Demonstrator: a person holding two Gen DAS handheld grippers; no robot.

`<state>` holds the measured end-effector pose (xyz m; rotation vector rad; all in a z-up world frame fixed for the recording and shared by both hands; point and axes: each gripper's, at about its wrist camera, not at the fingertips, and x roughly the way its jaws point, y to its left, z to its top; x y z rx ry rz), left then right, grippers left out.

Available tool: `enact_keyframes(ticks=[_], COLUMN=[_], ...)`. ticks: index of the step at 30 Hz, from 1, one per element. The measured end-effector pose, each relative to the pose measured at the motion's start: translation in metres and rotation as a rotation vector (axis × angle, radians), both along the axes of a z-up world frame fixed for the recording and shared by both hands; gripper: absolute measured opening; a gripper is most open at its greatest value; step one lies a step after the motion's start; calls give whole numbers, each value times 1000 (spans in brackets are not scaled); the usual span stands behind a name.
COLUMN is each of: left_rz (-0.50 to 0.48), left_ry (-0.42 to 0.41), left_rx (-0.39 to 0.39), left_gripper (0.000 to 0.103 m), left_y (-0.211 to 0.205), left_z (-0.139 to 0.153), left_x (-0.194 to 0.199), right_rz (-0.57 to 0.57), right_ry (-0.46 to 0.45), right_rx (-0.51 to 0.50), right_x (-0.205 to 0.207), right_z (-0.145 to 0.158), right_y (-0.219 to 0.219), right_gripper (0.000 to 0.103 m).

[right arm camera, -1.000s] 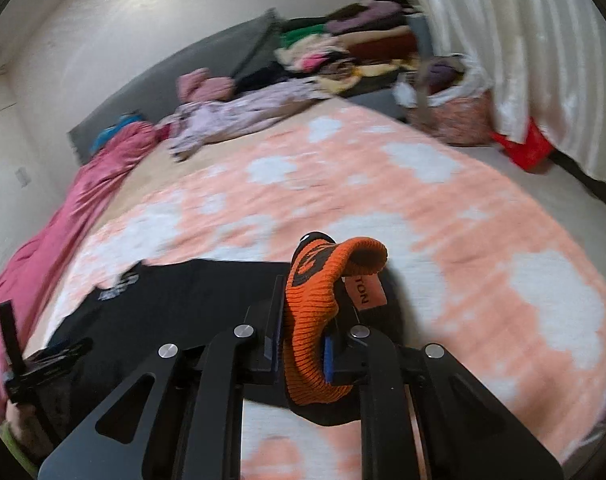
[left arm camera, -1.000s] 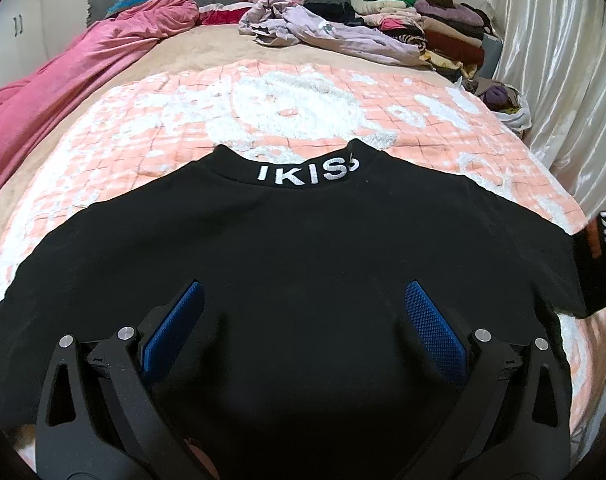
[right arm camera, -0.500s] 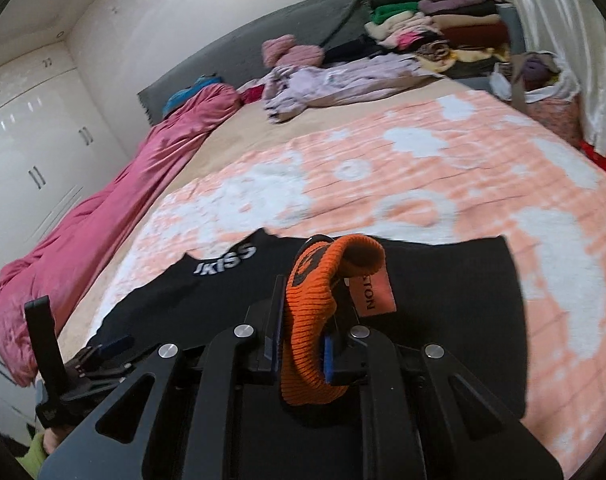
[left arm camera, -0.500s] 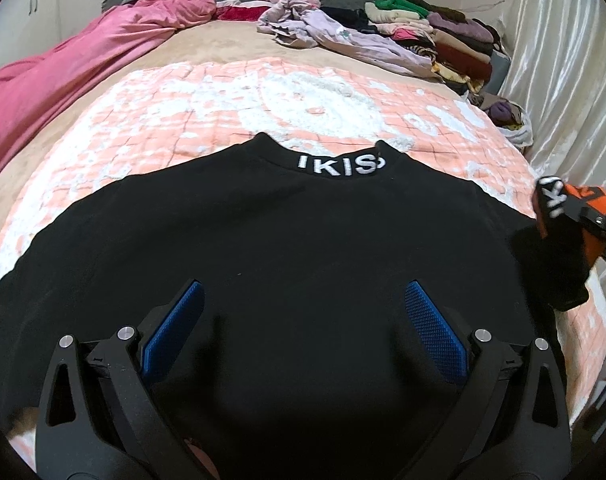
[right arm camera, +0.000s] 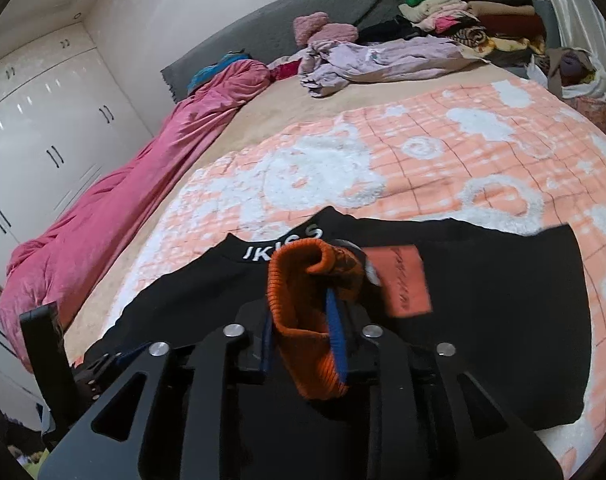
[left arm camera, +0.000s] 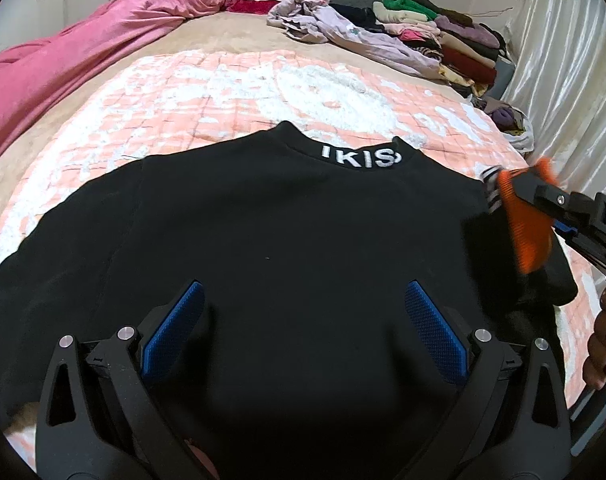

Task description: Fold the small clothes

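A black sweatshirt (left arm camera: 295,240) with white collar lettering lies flat on the peach and white blanket (left arm camera: 231,92). It also shows in the right wrist view (right arm camera: 503,340). My left gripper (left arm camera: 303,316) is open and hovers low over the shirt's body, holding nothing. My right gripper (right arm camera: 303,320) is shut on the sleeve's orange ribbed cuff (right arm camera: 303,312) and holds it raised over the shirt. An orange label (right arm camera: 403,280) hangs beside the cuff. In the left wrist view the right gripper (left arm camera: 543,200) holds the cuff (left arm camera: 527,224) above the shirt's right shoulder.
A pink duvet (left arm camera: 71,52) lies along the bed's left side. A lilac garment (left arm camera: 343,28) and a stack of folded clothes (left arm camera: 443,36) sit at the far end. A curtain (left arm camera: 575,60) hangs on the right. White wardrobes (right arm camera: 35,128) stand on the left.
My right gripper has carried the orange cuff leftward from the bed's right side over the shirt, folding the sleeve inward. My left gripper has stayed open over the shirt.
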<state>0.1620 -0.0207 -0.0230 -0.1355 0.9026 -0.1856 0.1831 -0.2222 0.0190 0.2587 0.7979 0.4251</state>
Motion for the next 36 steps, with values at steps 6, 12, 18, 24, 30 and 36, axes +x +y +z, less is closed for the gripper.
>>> enact_keyframes(ticks=[6, 12, 18, 24, 30, 36], left_rz=[-60, -116, -111, -86, -68, -12], left_ry=[6, 67, 178, 173, 62, -57], left_rx=[-54, -154, -220, -201, -172, -72], left_gripper=[94, 87, 61, 5, 4, 4], left_y=[-18, -47, -76, -88, -51, -1], left_z=[3, -3, -20, -18, 17, 48], left_x=[0, 15, 32, 40, 30, 13], right_rz=[-44, -141, -210, -270, -291, -256], right_ry=[-43, -64, -53, -44, -31, -14], right_rx=[10, -5, -9, 10, -8, -34], right_x=[-10, -29, -48, -59, -66, -59], right_z=[14, 17, 9, 7, -1, -10], right_y=[-21, -60, -89, -113, -118, -98], right_gripper=[33, 40, 41, 41, 41, 41])
